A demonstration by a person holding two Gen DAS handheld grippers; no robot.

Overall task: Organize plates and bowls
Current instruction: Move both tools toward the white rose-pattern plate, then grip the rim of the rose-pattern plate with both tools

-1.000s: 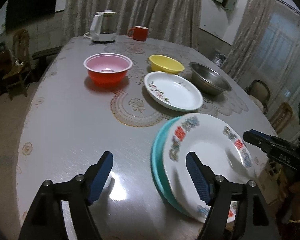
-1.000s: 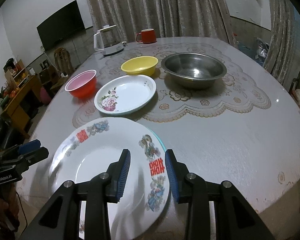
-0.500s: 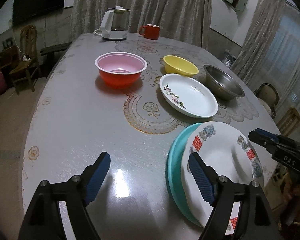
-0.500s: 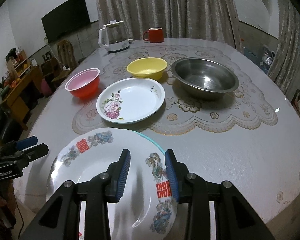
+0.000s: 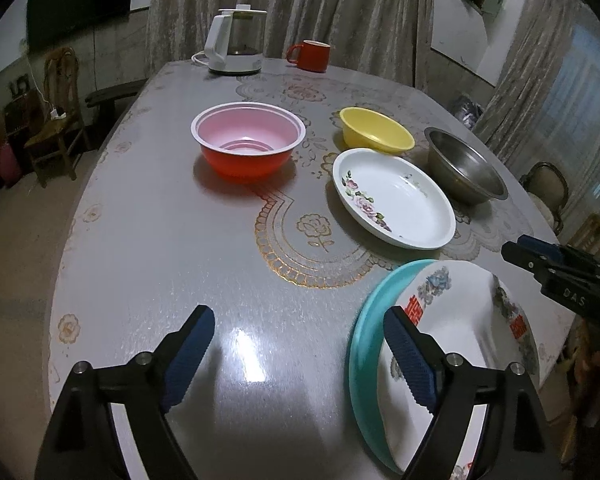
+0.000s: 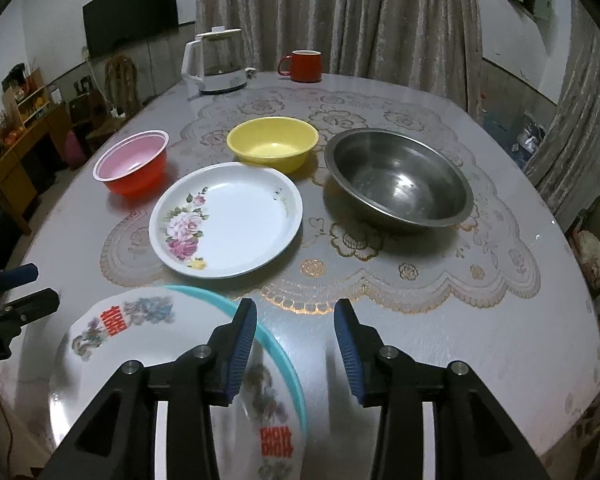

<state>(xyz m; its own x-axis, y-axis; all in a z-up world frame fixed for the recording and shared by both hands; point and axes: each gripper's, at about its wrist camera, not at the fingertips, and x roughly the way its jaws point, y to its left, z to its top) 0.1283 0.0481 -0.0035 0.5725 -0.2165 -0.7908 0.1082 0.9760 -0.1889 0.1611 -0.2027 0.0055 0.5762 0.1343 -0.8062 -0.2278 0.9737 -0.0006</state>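
A white plate with red characters (image 6: pixel 112 336) lies on a teal plate (image 6: pixel 276 352) at the near table edge; the stack also shows in the left wrist view (image 5: pixel 472 320). My right gripper (image 6: pixel 296 350) is open and empty, just right of the stack. My left gripper (image 5: pixel 296 356) is open and empty, left of the stack, its right finger over the teal rim (image 5: pixel 364 340). Farther back stand a white rose plate (image 6: pixel 226 220), a red bowl with a pink inside (image 6: pixel 134 168), a yellow bowl (image 6: pixel 274 144) and a steel bowl (image 6: pixel 398 182).
A white kettle (image 6: pixel 216 62) and a red mug (image 6: pixel 302 65) stand at the far table edge. Curtains hang behind. Chairs stand at the right (image 6: pixel 596 240) and the left (image 5: pixel 56 120). The grey table (image 5: pixel 160 240) has a lace-pattern mat in the middle.
My right gripper has opened, let go of the patterned plate and shifted right of it. Both grippers have drawn back from the stack, which now lies lower in both views.
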